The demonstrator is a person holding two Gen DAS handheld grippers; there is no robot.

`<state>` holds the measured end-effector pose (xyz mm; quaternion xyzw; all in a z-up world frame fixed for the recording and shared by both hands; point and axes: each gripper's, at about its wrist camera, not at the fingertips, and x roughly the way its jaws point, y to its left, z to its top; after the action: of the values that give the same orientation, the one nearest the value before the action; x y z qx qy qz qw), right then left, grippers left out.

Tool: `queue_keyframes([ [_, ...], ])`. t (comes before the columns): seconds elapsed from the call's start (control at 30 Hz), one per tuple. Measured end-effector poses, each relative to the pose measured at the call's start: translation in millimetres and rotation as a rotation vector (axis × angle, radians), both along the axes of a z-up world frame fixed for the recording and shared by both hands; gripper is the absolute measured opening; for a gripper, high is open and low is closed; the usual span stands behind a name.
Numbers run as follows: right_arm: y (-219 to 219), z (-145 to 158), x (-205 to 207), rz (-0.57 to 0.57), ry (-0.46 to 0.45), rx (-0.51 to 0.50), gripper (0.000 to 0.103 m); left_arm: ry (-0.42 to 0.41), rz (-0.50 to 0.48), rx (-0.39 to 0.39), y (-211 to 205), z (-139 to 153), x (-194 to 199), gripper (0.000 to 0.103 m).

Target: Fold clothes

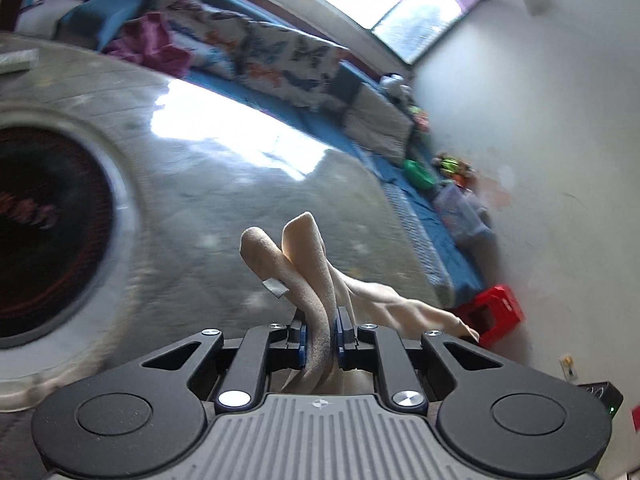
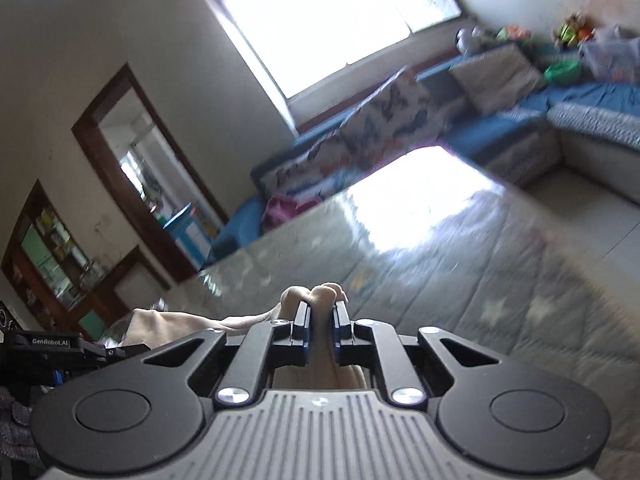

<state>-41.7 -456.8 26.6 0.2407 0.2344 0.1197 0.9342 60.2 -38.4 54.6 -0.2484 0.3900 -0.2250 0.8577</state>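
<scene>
The left gripper is clamping a bunched fold of a cream garment, its jaws pressed tight against the cloth from both sides. Two rounded loops of the fabric are sticking up past the fingertips, and a small grey tag is showing on the left loop, while the rest of the cloth is trailing off to the right. The right gripper is likewise pinching a wad of the same cream garment between its jaws, with a span of cloth running left toward the other tool at the picture's edge. Both are being held above a glossy grey table with faint star marks, which is catching bright window glare. A dark round inset is sitting in the tabletop at the left. Beyond the far edge, a blue sofa is carrying a butterfly-print cushion.
</scene>
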Motion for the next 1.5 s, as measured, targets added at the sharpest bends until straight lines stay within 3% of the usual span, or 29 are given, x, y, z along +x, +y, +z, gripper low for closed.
queue_keyframes([
  [0.23,-46,23,-3,-0.117,-0.012,-0.083,0.009,-0.016,-0.103,-0.02,-59,5,14,0.014],
  [0.43,-77,21,22,-0.18,0.037,-0.144,0.009,-0.001,-0.173,-0.009,-107,-5,27,0.014],
  [0.57,-82,2,42,-0.219,0.104,-0.202,0.013,0.048,-0.158,0.081,-128,-28,35,0.017],
  [0.7,-83,-17,52,-0.246,0.154,-0.268,0.017,0.101,-0.104,0.15,-119,-49,39,0.028],
  [0.77,-80,-19,52,-0.242,0.146,-0.28,0.018,0.111,-0.072,0.158,-109,-51,39,0.035],
  [0.9,-73,-19,54,-0.199,0.119,-0.278,0.022,0.066,-0.032,0.157,-100,-44,38,0.033],
  [0.97,-69,-19,58,-0.175,0.113,-0.267,0.032,0.045,-0.046,0.142,-104,-41,38,0.032],
  [1.23,-60,-31,87,-0.156,0.129,-0.266,0.033,0.006,-0.14,0.129,-144,-37,51,0.029],
  [1.5,-52,-38,95,-0.139,0.132,-0.327,0.035,0.032,-0.148,0.157,-169,-56,76,0.026],
])
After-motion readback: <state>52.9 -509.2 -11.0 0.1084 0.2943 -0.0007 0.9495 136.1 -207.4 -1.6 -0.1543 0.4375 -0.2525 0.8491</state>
